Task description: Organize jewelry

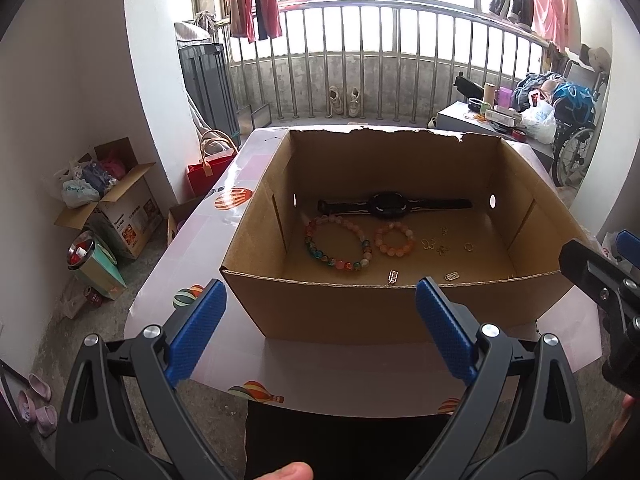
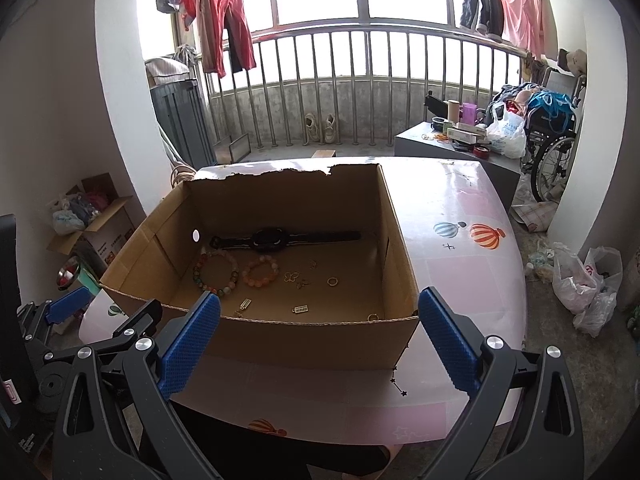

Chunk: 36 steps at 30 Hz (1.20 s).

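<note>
Both grippers are sitting wide open, holding nothing. Left gripper (image 1: 320, 320) is taking up the bottom of the left view, right gripper (image 2: 320, 334) the bottom of the right view. Blue pads (image 1: 198, 330) are showing a knurled, diamond-grid texture on black plastic arms with silver rivets.

Cardboard box (image 1: 400, 312) is sitting open-topped mid-frame on the table (image 1: 340, 368), corrugated edge showing along the near rim, far rim torn and ragged. Round holes are punched in both side walls.

The jewelry is lying loose on the box floor:
- black watch (image 1: 386, 205), strap flat, lying along the far wall
- large bead bracelet (image 1: 338, 246), round glossy beads in pink, green and orange, centre-left
- small bead bracelet (image 1: 394, 240), peach and orange beads, just right of the large one
- butterfly-shaped gold piece (image 1: 428, 245) and gold ring (image 1: 468, 246) further right, small metal bits between them too small to identify
- two small rectangular charms (image 1: 393, 277) near the front wall; another gold ring (image 2: 373, 317) is showing in the near right corner in the right view

The near box wall is standing between both grippers and the jewelry. Table cover is glossy pink with hot-air balloon prints (image 2: 486, 235).

Around: metal railing (image 1: 360, 60) across the top, clothes hanging (image 1: 256, 0) upper left, wheelchair (image 2: 556, 152) at right, open carton (image 1: 120, 208) on the floor at left. A fingertip (image 1: 290, 472) is showing at the bottom edge of the left view.
</note>
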Tool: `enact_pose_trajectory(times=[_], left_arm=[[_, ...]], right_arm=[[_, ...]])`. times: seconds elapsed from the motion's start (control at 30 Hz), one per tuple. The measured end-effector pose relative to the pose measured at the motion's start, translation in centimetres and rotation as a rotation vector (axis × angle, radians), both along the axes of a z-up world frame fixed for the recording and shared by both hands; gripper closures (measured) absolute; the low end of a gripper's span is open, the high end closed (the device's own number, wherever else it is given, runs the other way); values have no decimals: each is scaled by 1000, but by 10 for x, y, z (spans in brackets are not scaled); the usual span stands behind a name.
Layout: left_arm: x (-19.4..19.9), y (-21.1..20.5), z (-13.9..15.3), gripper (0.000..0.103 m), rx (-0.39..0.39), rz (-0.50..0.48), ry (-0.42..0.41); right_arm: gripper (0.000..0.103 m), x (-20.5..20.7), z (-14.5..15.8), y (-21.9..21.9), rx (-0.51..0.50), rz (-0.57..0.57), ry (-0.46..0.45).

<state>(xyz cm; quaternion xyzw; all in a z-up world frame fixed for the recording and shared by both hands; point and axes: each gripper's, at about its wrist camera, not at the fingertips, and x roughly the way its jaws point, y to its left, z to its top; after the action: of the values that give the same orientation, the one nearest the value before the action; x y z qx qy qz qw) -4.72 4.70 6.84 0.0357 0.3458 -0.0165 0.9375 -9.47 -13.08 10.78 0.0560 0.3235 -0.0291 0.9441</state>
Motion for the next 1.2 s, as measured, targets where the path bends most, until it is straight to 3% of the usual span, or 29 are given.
enact_pose_trajectory(times=[1.2], left_arm=[[1,6,1,11,-15,5,11]], right_arm=[[6,2,-4,-3,3,-7,17]])
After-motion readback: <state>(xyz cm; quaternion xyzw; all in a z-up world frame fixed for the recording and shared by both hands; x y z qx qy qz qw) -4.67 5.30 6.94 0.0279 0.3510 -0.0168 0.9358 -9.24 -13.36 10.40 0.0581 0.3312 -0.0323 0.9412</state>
